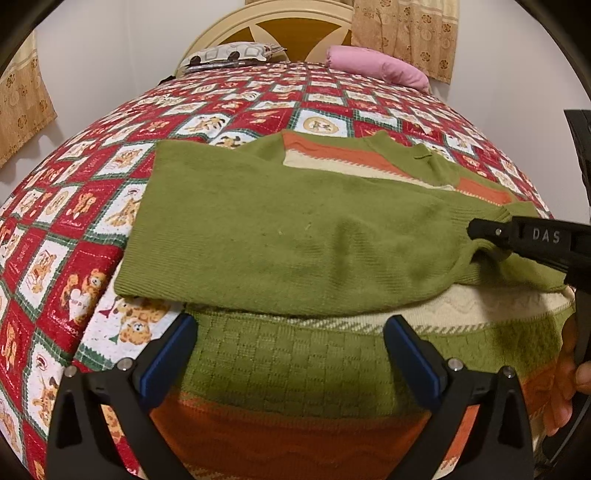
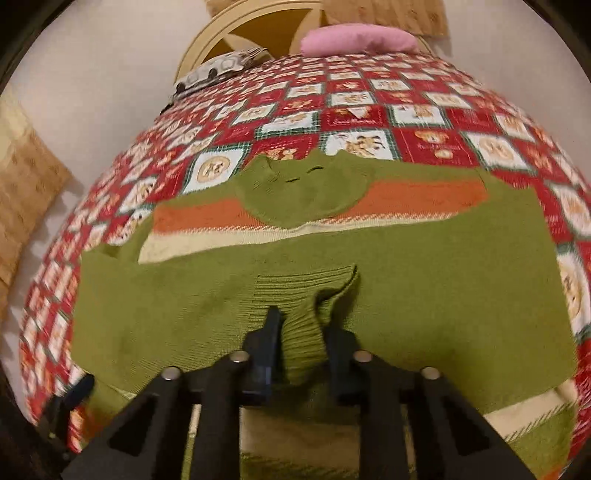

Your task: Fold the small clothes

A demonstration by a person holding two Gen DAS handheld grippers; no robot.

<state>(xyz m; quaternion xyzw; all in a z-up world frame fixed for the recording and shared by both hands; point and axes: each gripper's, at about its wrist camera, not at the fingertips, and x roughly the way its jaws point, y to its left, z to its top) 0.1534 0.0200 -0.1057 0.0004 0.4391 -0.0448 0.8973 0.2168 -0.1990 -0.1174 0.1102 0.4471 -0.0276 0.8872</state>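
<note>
A green knit sweater [image 1: 280,236] with orange and cream stripes lies on the bed, both sleeves folded across its chest. It also shows in the right wrist view [image 2: 406,280]. My left gripper [image 1: 291,354] is open and empty, low over the sweater's near hem. My right gripper [image 2: 303,339] is shut on the ribbed green cuff [image 2: 303,343] of a sleeve and holds it over the sweater's middle. In the left wrist view the right gripper [image 1: 480,236] comes in from the right edge, pinching that cuff.
The red and white teddy-bear quilt [image 1: 74,229] covers the bed. A pink pillow [image 1: 376,66] and a patterned grey pillow [image 1: 229,53] lie at the headboard [image 1: 295,22]. Floral curtains [image 1: 22,107] hang at both sides. A hand [image 1: 569,391] shows at the right edge.
</note>
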